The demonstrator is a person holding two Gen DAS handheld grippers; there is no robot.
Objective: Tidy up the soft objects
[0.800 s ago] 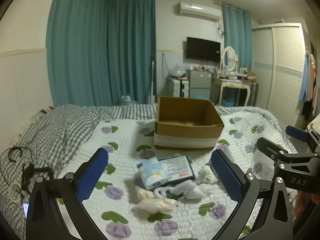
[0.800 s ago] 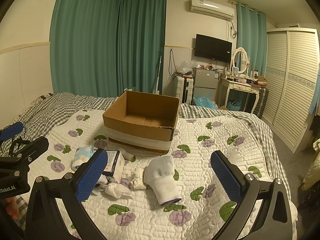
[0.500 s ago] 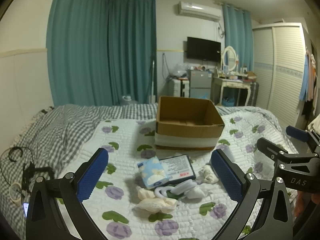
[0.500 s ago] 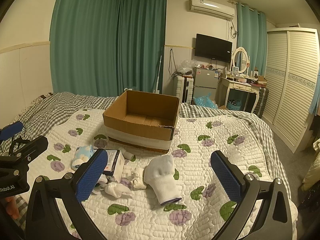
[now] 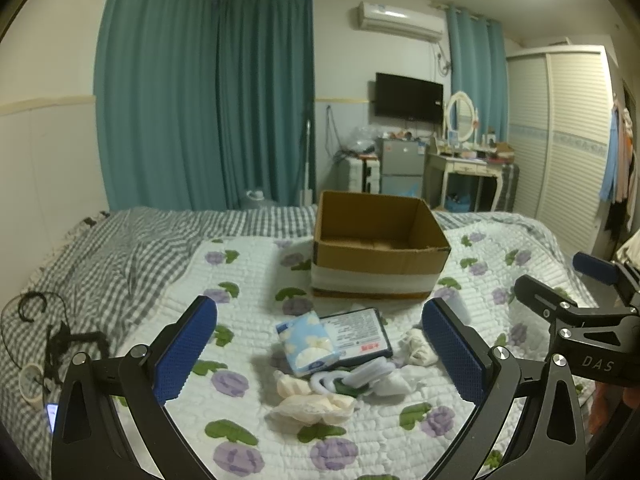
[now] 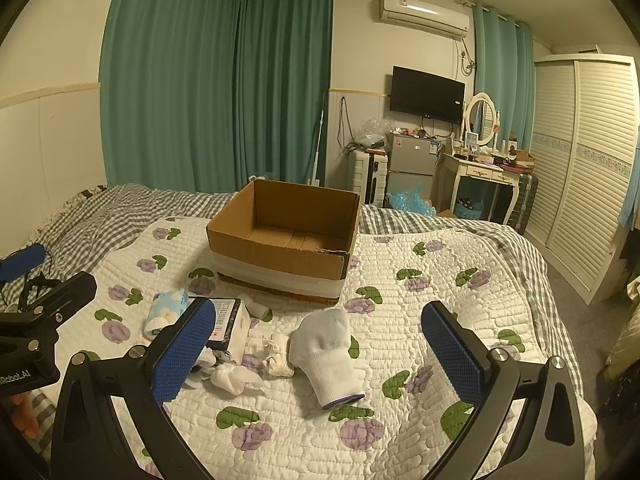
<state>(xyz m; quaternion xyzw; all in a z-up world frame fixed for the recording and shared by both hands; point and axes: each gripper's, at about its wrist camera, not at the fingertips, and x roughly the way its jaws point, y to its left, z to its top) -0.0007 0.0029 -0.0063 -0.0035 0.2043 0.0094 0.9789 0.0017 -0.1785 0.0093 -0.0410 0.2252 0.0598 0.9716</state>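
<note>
While both the left gripper [image 5: 319, 350] and right gripper [image 6: 318, 350] hang spread and empty, the limp white knitted glove [image 6: 326, 354] lies lower centre of frame, light, best pinched mid-body.

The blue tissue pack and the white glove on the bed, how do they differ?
The tissue pack is pale blue with a cloud print; the white glove is plain knit with a dark cuff edge. The pack leans against a dark box in the pile; the glove lies apart, flat. Both rest on the quilt, outside the cardboard box.
</note>
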